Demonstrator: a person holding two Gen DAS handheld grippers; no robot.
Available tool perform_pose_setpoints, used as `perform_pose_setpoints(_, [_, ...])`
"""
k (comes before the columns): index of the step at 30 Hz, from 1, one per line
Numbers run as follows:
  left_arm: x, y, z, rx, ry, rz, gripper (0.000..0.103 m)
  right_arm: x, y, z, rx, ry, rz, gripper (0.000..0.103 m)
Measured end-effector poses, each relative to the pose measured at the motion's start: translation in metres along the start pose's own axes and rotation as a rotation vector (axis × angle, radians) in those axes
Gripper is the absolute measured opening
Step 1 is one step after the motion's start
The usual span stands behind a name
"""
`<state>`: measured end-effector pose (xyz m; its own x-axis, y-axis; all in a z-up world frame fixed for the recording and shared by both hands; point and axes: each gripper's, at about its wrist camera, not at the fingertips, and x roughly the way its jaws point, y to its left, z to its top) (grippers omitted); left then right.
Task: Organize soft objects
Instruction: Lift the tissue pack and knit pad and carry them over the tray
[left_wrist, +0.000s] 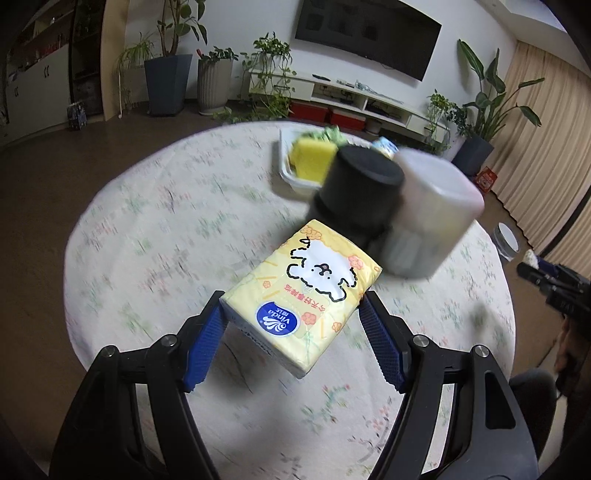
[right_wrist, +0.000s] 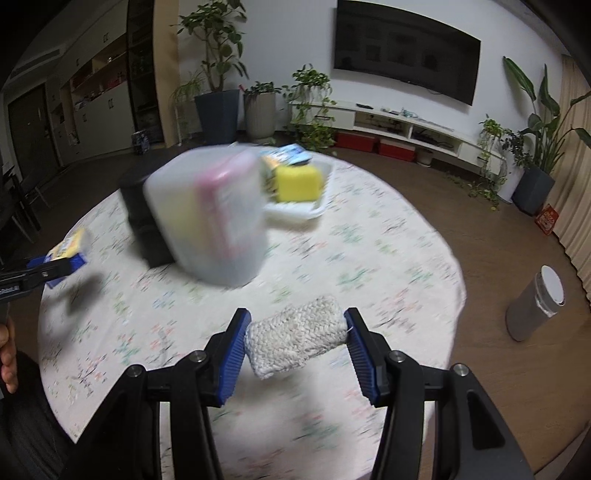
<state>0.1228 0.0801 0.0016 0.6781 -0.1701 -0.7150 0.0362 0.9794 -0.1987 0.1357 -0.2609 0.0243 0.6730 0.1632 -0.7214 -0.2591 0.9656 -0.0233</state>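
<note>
My left gripper (left_wrist: 291, 314) is shut on a yellow tissue pack (left_wrist: 310, 291) with a cartoon sheep, held above the round table (left_wrist: 155, 206). In the right wrist view that same gripper (right_wrist: 55, 269) shows at the far left with the pack's end. My right gripper (right_wrist: 295, 332) is shut on a white knitted pad (right_wrist: 295, 334), lifted over the table (right_wrist: 369, 240). A white tray (right_wrist: 299, 212) at the far side holds a yellow sponge (right_wrist: 297, 182) and a blue-labelled pack (right_wrist: 291, 155); the tray (left_wrist: 286, 173) and sponge (left_wrist: 312, 158) also show in the left view.
A translucent lidded box (right_wrist: 210, 218) and a black container (right_wrist: 140, 214) stand mid-table, blurred; the box (left_wrist: 428, 218) and the black container (left_wrist: 358, 192) rise just behind the tissue pack. A grey cylinder bin (right_wrist: 535, 306) stands on the floor at right. A hand (right_wrist: 9, 354) shows at left.
</note>
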Motion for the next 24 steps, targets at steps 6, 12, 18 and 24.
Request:
perform_pose_setpoints(6, [-0.003,0.02,0.055,0.02,-0.039,0.029,0.07,0.004,-0.055,0.048,0.016,-0.017,-0.065,0.055])
perform_pose_setpoints(12, [0.012,0.013,0.124,0.108,-0.058,0.054,0.07,0.025,-0.098,0.105,0.019,-0.005,-0.098,0.055])
perform_pose_setpoints(18, [0.049,-0.019,0.183,0.217,-0.032,0.045,0.07,0.064,-0.093,0.163,-0.038,0.034,-0.053,0.055])
perform_pose_setpoints(24, [0.109,-0.053,0.217,0.303,0.041,0.01,0.07,0.108,-0.048,0.208,-0.155,0.08,0.059,0.055])
